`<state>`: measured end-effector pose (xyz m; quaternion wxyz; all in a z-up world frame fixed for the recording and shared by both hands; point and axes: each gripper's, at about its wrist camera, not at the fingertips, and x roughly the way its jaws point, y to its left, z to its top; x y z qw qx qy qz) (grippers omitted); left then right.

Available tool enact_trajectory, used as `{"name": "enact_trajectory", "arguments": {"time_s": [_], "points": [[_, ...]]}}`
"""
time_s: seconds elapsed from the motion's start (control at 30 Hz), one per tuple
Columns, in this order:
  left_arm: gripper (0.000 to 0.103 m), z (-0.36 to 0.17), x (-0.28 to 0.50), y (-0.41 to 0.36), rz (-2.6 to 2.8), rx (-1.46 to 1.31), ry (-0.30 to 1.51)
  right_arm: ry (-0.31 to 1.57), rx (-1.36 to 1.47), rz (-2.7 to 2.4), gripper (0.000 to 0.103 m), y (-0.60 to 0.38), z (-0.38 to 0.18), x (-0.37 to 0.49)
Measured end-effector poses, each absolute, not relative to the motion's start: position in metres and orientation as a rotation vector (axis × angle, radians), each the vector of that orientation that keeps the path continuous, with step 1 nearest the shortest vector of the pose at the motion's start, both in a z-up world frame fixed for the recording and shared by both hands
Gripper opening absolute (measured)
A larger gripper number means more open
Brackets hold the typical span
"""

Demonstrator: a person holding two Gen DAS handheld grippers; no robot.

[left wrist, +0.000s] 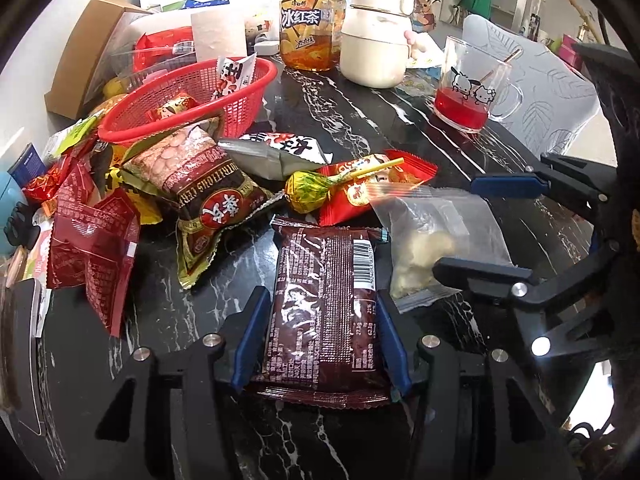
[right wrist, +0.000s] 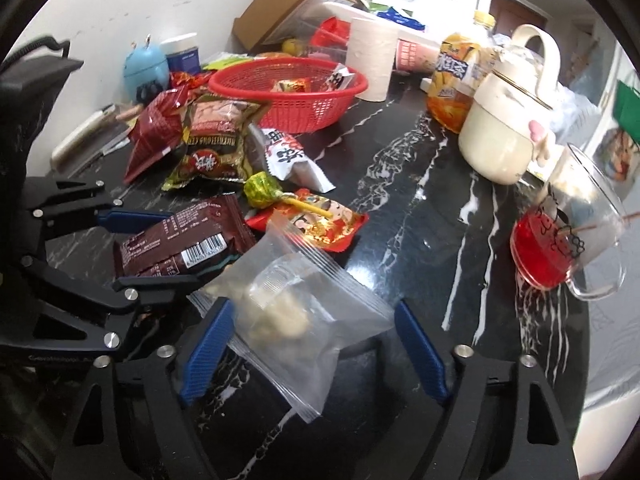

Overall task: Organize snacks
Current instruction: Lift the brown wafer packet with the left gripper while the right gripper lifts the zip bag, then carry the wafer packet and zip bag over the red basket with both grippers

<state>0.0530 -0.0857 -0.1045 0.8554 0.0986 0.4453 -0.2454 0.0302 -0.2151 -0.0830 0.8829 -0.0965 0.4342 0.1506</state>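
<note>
Barely begun: only a couple of snacks lie in the red basket (left wrist: 188, 100), well beyond both tongs. Left tongs (left wrist: 324, 320) close against a brown wrapped bar (left wrist: 324, 304); right tongs (right wrist: 312, 344) spread apart around a clear zip bag (right wrist: 296, 312). Most packets still heaped on the bench (left wrist: 360, 120).

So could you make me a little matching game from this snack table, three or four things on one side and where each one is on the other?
Things:
1. dark brown packet
2. clear zip bag
3. lollipop
4. glass mug

Places or states:
A. lying across a red wrapper
B. between the left gripper fingers
C. holding a little red drink
D. between the right gripper fingers, which are spread wide

Pairs: 1-B, 2-D, 3-A, 4-C
</note>
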Motion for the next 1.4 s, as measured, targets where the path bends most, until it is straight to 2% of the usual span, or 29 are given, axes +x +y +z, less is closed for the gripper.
{"name": "enact_trajectory", "arguments": {"time_s": [0.03,0.07,0.1,0.27,0.8,1.4], "points": [[0.052,-0.105,0.053,-0.086,-0.515,0.207,0.935,0.907,-0.196,0.316,0.078,-0.215,-0.083,0.03],[0.052,-0.105,0.053,-0.086,-0.514,0.209,0.934,0.91,-0.194,0.323,0.071,-0.215,-0.083,0.029],[0.052,-0.105,0.053,-0.086,-0.513,0.208,0.933,0.929,-0.187,0.338,0.053,-0.214,-0.085,0.029],[0.05,-0.104,0.052,-0.084,-0.516,0.189,0.938,0.925,-0.166,0.343,0.046,-0.214,-0.084,0.023],[0.047,-0.095,0.039,-0.081,-0.562,0.138,0.954,0.912,0.009,0.365,0.045,-0.222,-0.078,0.001],[0.047,-0.052,0.014,-0.054,-0.533,0.102,0.816,0.808,0.05,0.37,0.045,-0.209,-0.046,-0.023]]}}
